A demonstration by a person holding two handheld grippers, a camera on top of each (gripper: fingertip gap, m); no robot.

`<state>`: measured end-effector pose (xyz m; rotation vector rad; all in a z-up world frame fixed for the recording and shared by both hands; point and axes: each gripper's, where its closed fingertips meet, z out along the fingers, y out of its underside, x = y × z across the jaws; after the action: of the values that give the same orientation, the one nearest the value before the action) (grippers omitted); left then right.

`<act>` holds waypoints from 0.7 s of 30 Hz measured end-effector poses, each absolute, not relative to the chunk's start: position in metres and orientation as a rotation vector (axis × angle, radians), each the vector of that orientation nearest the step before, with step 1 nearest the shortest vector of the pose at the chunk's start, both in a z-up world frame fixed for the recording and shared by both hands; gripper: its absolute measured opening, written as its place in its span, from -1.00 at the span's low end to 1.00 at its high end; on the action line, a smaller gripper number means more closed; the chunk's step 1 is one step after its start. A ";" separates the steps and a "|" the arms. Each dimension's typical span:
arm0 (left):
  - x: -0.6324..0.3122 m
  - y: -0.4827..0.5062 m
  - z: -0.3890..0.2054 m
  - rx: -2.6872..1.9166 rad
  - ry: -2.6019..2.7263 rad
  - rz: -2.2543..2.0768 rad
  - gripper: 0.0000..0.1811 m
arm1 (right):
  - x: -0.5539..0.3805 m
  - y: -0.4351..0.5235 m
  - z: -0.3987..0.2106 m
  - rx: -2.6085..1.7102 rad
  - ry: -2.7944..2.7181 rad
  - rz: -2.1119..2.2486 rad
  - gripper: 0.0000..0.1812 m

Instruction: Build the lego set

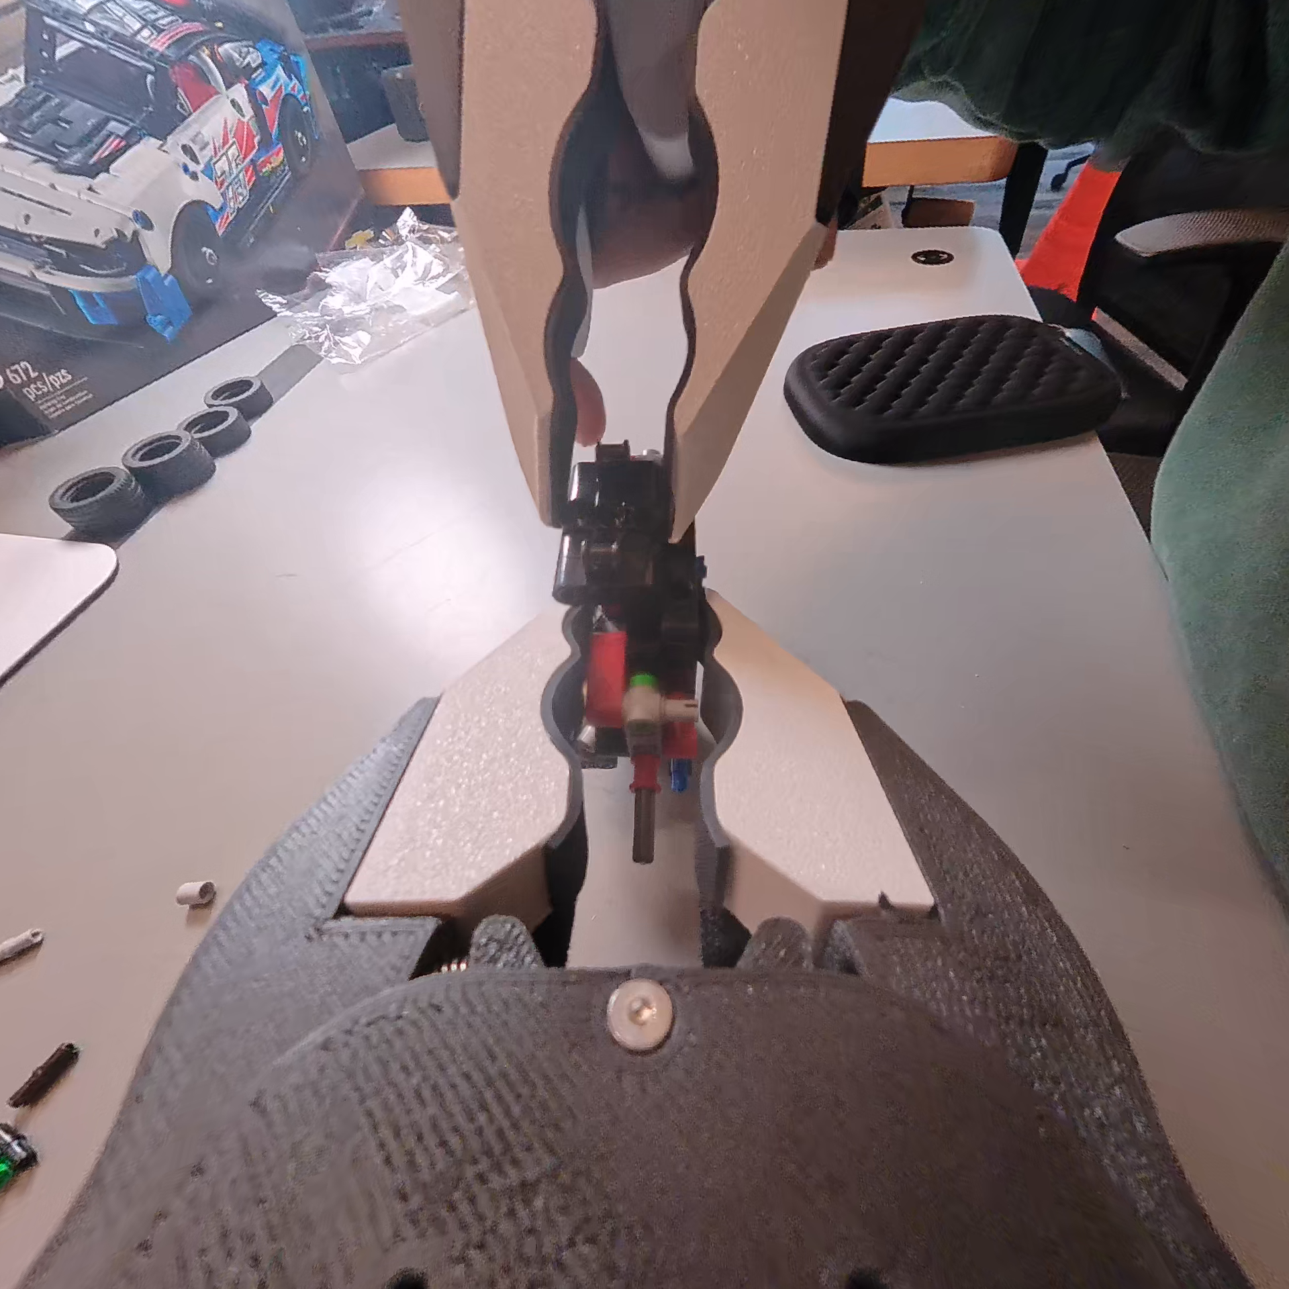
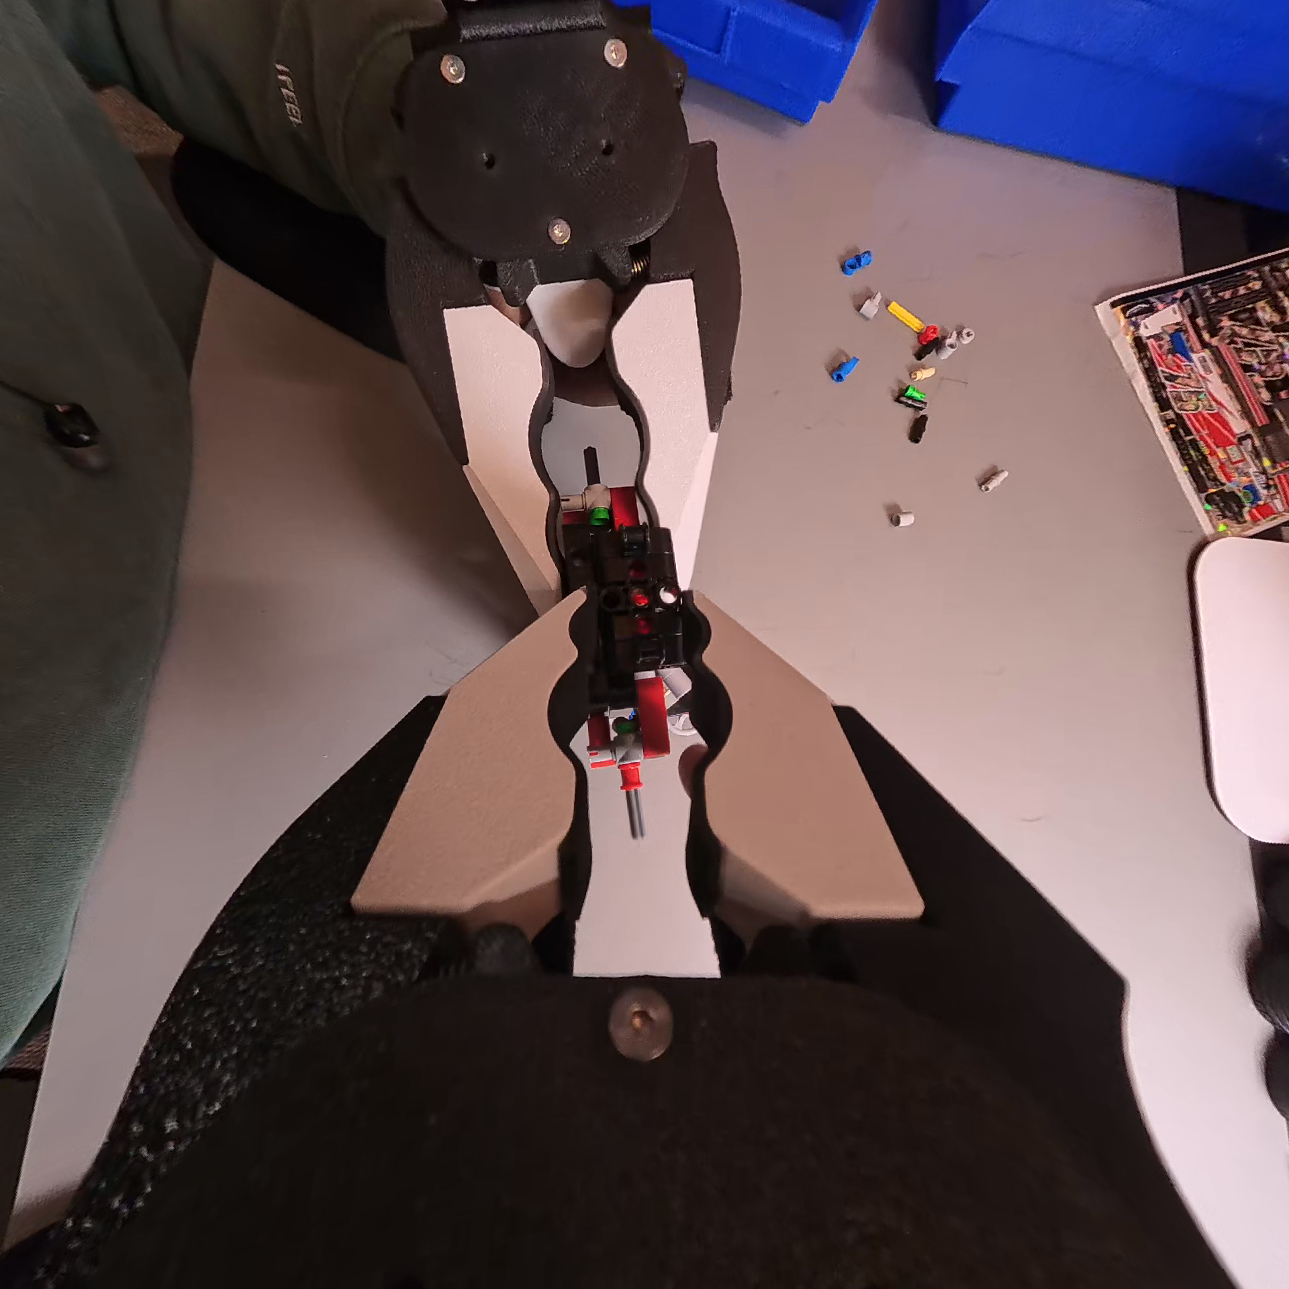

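Lego assembly (image 1: pixel 628 593), black and red, clamped at opposite ends by left hand-held gripper (image 1: pixel 638 628) and right hand-held gripper (image 2: pixel 631 628), above worktop (image 1: pixel 314 628).

a black ribbed pad (image 1: pixel 952 387) lies flat on the pale grey desk (image 1: pixel 907 662), which serves as the landmark here; a round black grommet (image 1: pixel 931 258) sits in the desk's surface behind the pad; crumpled clear plastic wrap (image 1: pixel 363 293) lies on the desk well to the pad's left; blue bins (image 2: pixel 1088 77) stand at the desk's far edge in the right wrist view; a white rounded board (image 2: pixel 1241 690) rests on the desk below them; a green upholstered chair (image 1: pixel 1227 628) stands beside the desk.
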<state>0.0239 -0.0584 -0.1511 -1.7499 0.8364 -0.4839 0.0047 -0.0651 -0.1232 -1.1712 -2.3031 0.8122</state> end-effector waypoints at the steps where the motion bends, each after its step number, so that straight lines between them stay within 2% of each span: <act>1: 0.023 -0.058 -0.152 -1.758 0.827 -0.488 -0.70 | 0.005 -0.065 -0.123 -1.175 -2.303 0.810 -0.76; 21: 0.025 -0.059 -0.153 -1.756 0.838 -0.451 -0.69 | 0.008 -0.065 -0.123 -1.205 -2.296 0.795 -0.73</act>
<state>0.0248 -0.0590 -0.1531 -1.7558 0.8379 -0.4513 0.0081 -0.0646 -0.1233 -1.2047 -2.2957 0.7955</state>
